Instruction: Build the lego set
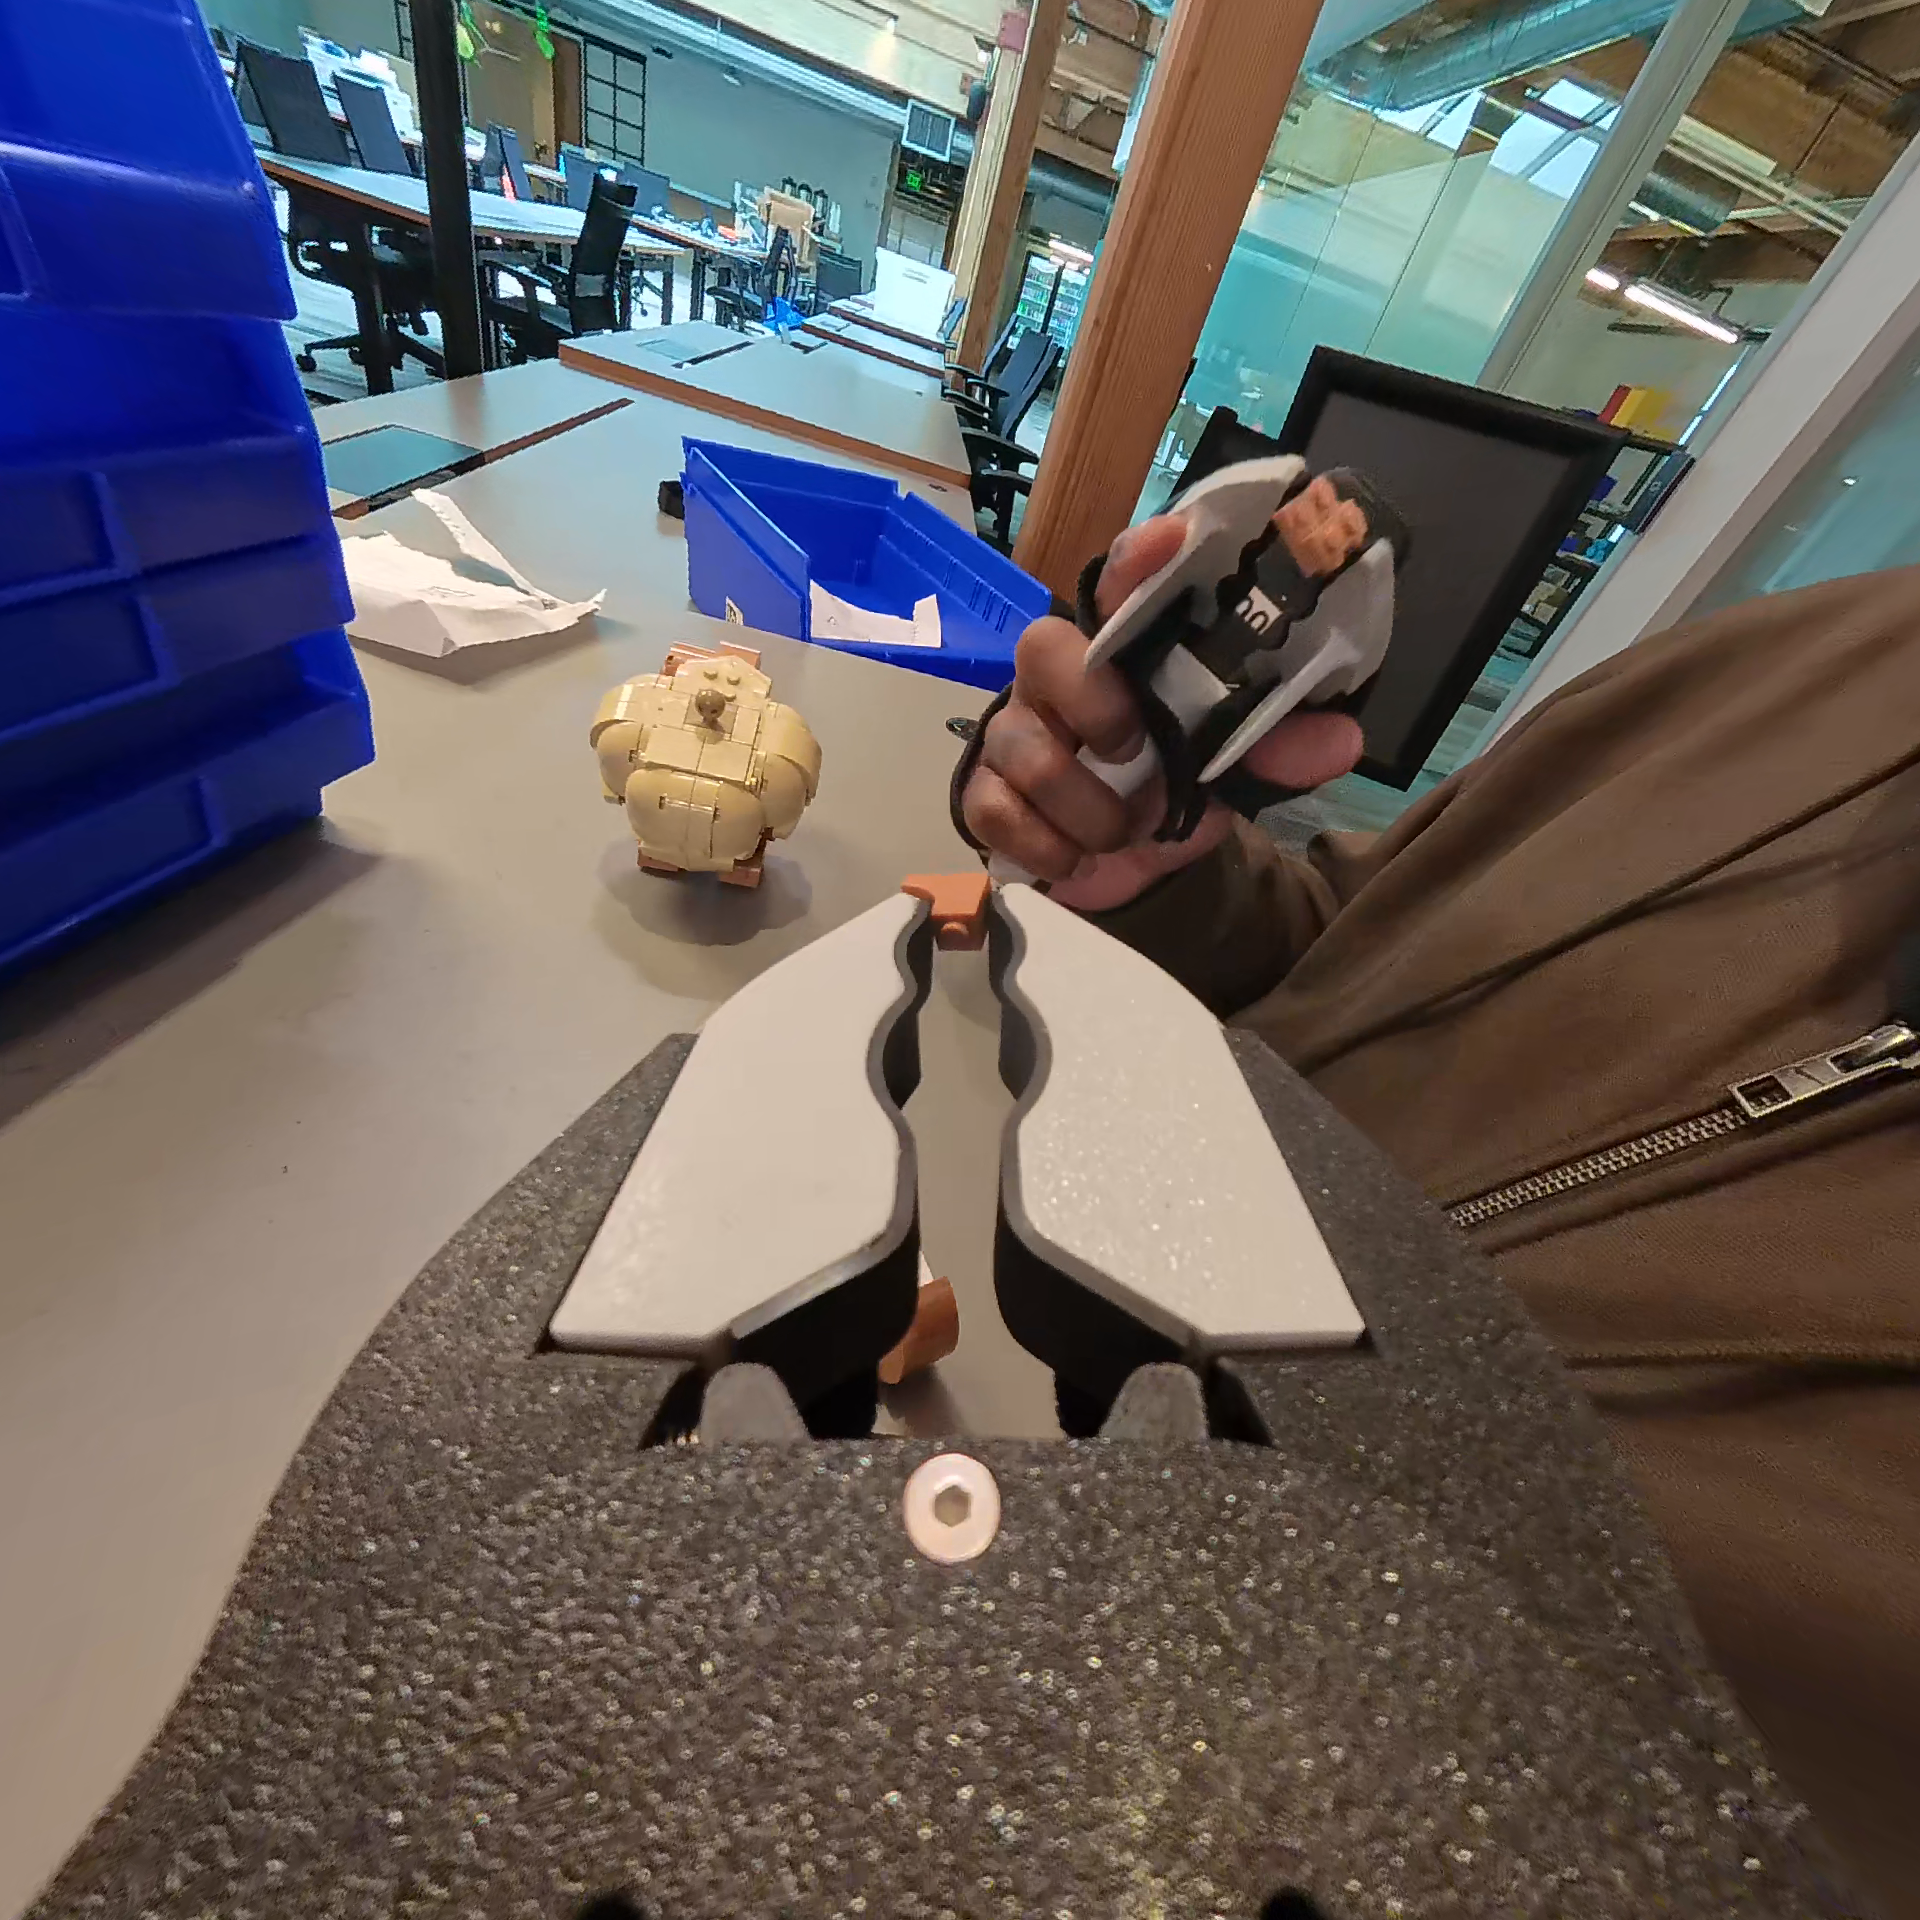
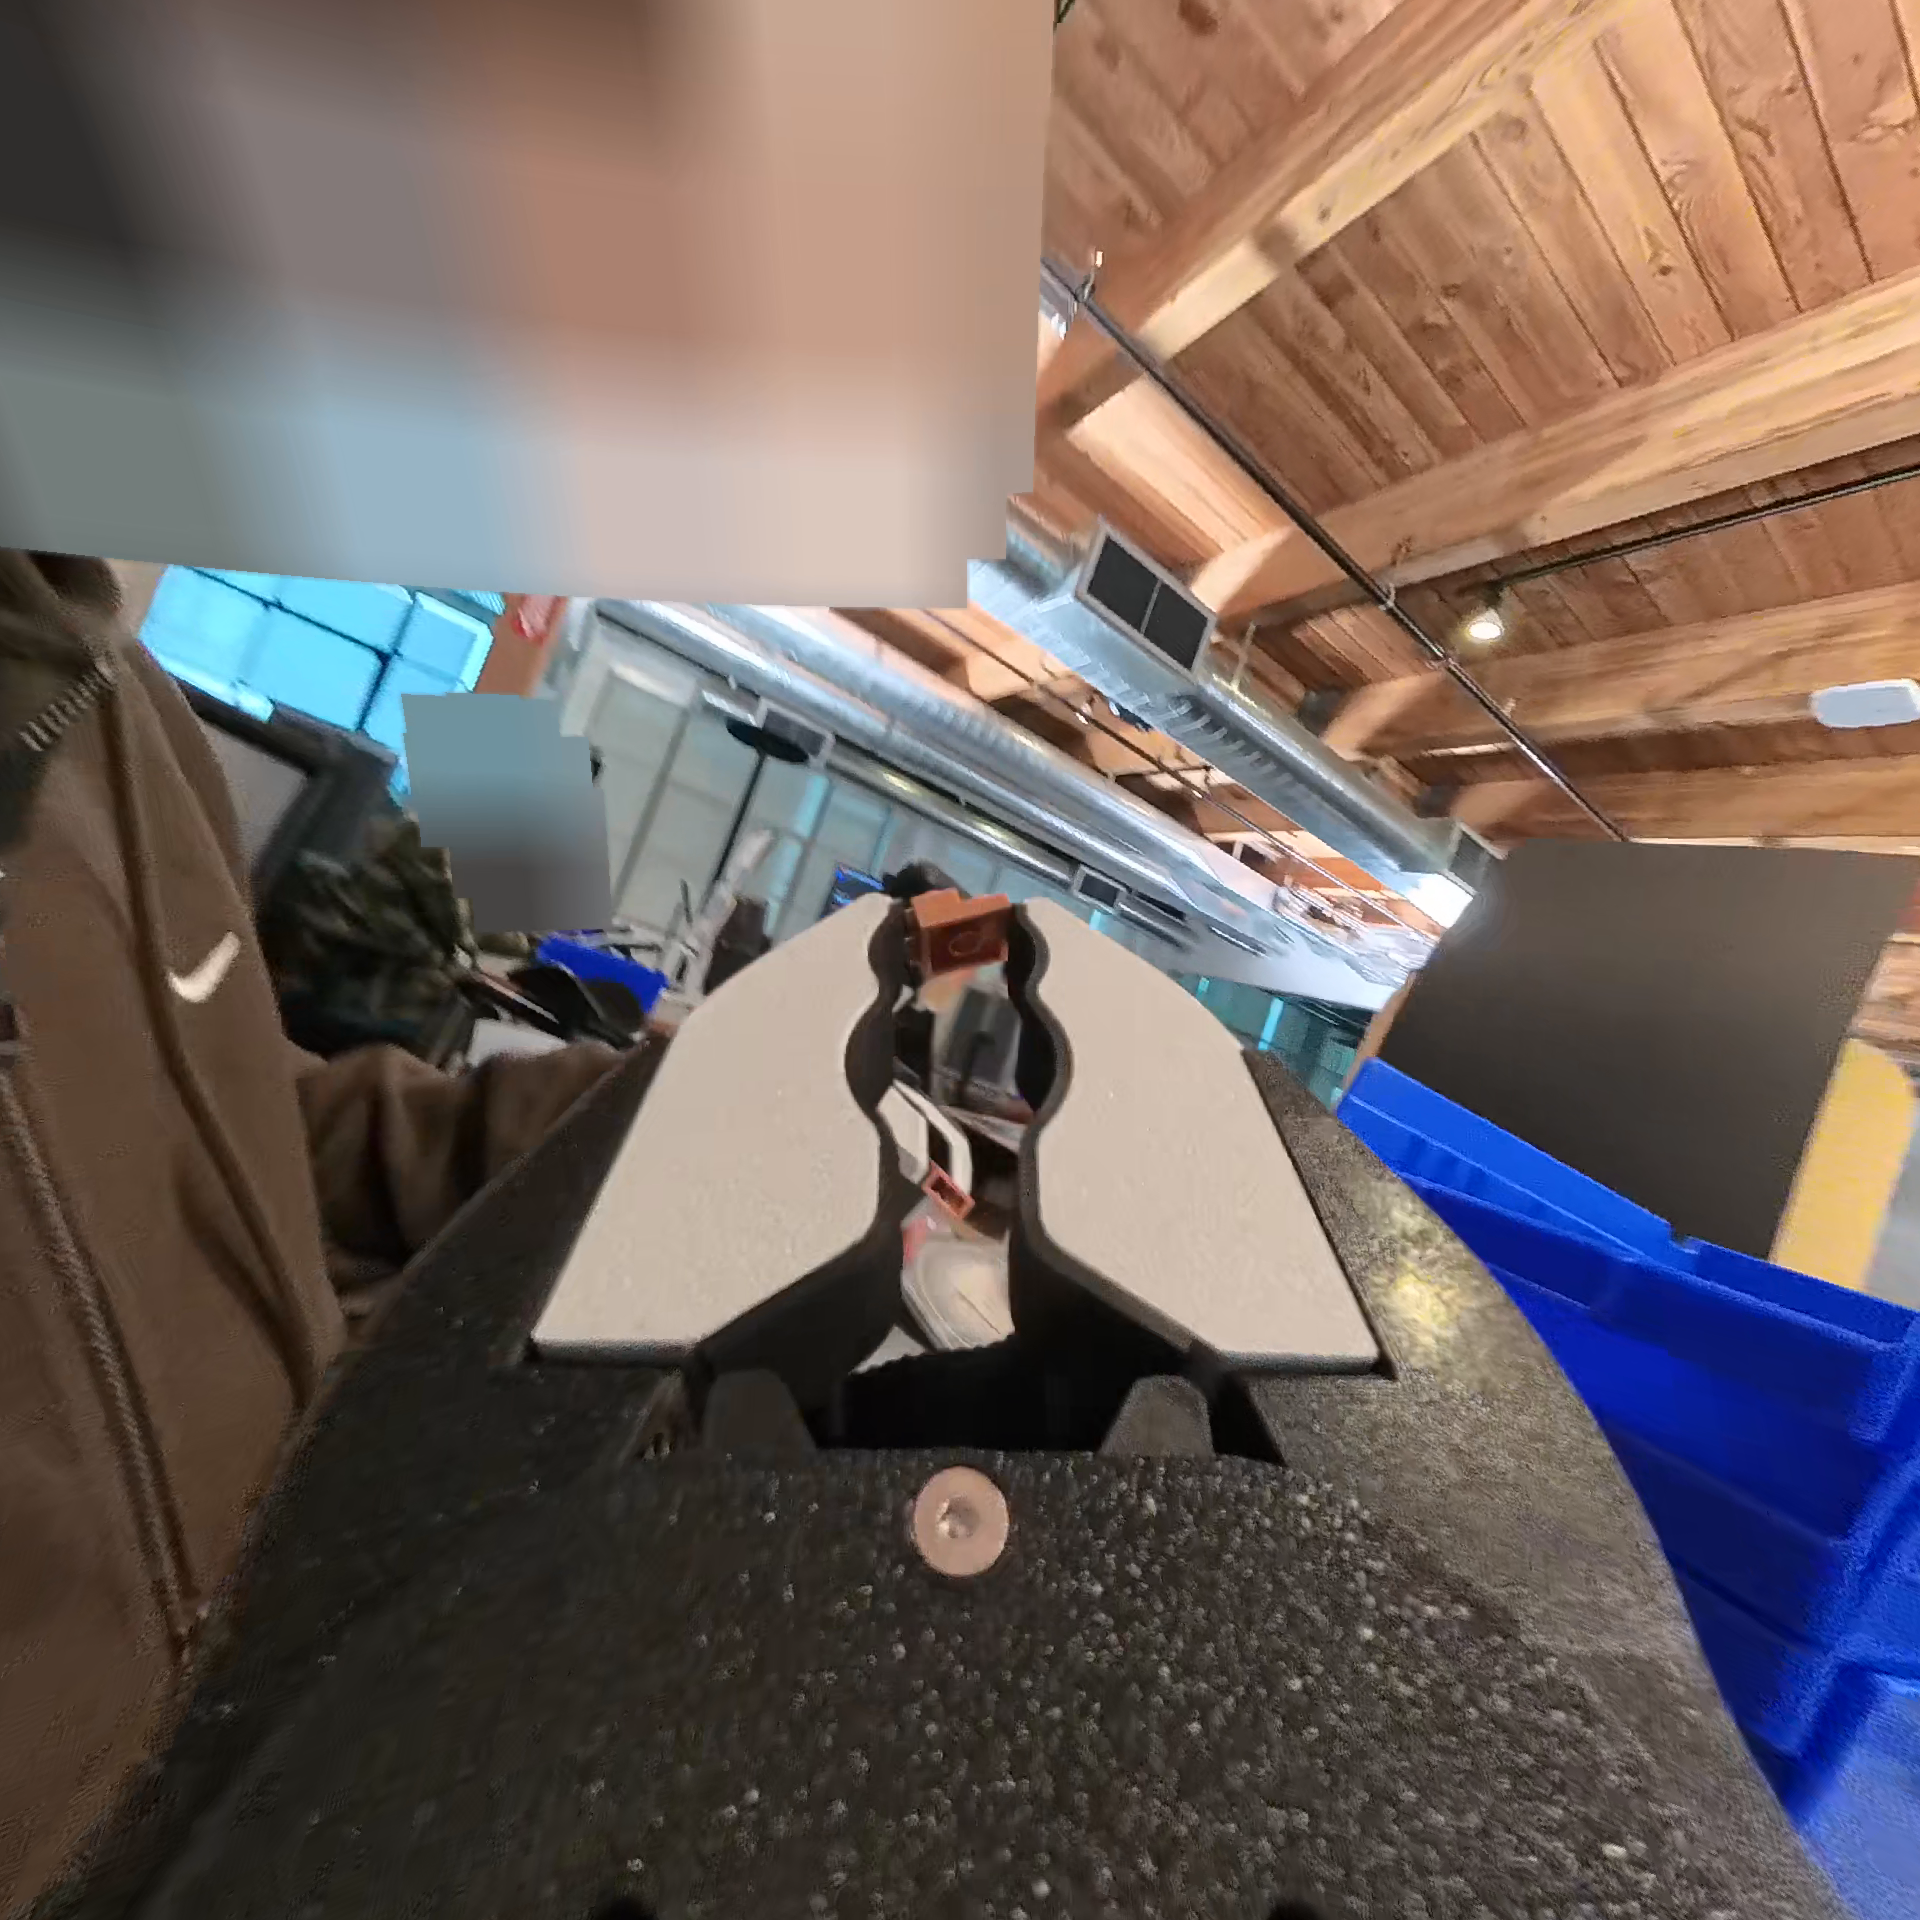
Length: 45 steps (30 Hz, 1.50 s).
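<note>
Left wrist view: left gripper is pinching a small orange-brown brick at its fingers' tips, hovering over the grey surface. A tan lego figure is standing just beyond, blue bins behind it. Right gripper, raised in a hand, is clamping a studded brown brick. Right wrist view: right gripper is tilting toward the wooden ceiling, fingers squeezing that brown brick at the tips.
</note>
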{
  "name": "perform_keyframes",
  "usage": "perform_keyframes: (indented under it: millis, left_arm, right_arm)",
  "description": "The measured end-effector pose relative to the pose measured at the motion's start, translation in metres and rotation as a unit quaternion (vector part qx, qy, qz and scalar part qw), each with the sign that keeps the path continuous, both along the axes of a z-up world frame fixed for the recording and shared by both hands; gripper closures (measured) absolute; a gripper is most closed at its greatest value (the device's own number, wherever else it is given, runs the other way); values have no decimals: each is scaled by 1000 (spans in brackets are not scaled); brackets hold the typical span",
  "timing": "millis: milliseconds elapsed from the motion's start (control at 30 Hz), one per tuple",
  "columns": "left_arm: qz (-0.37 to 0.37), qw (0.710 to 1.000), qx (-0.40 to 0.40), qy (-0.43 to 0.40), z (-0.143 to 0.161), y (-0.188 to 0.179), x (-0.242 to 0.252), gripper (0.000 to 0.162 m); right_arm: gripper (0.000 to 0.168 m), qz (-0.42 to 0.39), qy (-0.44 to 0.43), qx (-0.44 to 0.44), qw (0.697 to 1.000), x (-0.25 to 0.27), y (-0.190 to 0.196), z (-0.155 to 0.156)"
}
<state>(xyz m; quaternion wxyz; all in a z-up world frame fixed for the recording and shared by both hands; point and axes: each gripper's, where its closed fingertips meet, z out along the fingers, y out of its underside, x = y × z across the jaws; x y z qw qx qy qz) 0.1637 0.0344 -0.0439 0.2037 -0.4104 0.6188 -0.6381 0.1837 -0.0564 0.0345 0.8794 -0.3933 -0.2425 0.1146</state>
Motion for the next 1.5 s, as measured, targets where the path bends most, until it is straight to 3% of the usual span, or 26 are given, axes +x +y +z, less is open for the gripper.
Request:
perform_keyframes:
  millis: [100,233,467,567,733,833,933,1067,1200,1300,1500]
  left_arm:
    - [0,1000,6,1,-1,-1,0,152]
    - [0,1000,8,1,-2,-1,0,152]
    - [16,1000,5,2,-2,4,4,152]
    - [25,1000,1,3,-2,7,6,152]
    - [43,999,-3,2,-2,14,9,152]
    - [58,998,-7,-3,1,20,9,152]
    - [73,997,-5,-19,7,27,7,152]
    - [69,996,5,-60,21,24,1,152]
    - [69,994,15,-82,26,23,-1,152]
    - [73,994,26,-83,23,23,1,152]
    - [73,991,72,-81,16,19,3,152]
  right_arm:
    - [150,45,35,10,998,5,-9,7]
    - [149,43,41,6,998,7,-7,8]
    - [150,-89,69,-112,987,42,52,7]
    - [150,-179,61,-187,964,70,95,27]
    - [149,-300,42,-329,895,131,187,57]
    - [125,-329,13,-386,862,151,222,52]
    - [122,-320,-16,-361,876,136,214,50]
    - [132,-343,-212,-271,874,87,174,31]
    - [139,-309,-376,-170,857,29,139,-17]
    - [144,-304,-414,-119,849,10,129,-45]
    - [144,-302,-460,-45,834,-8,124,-52]
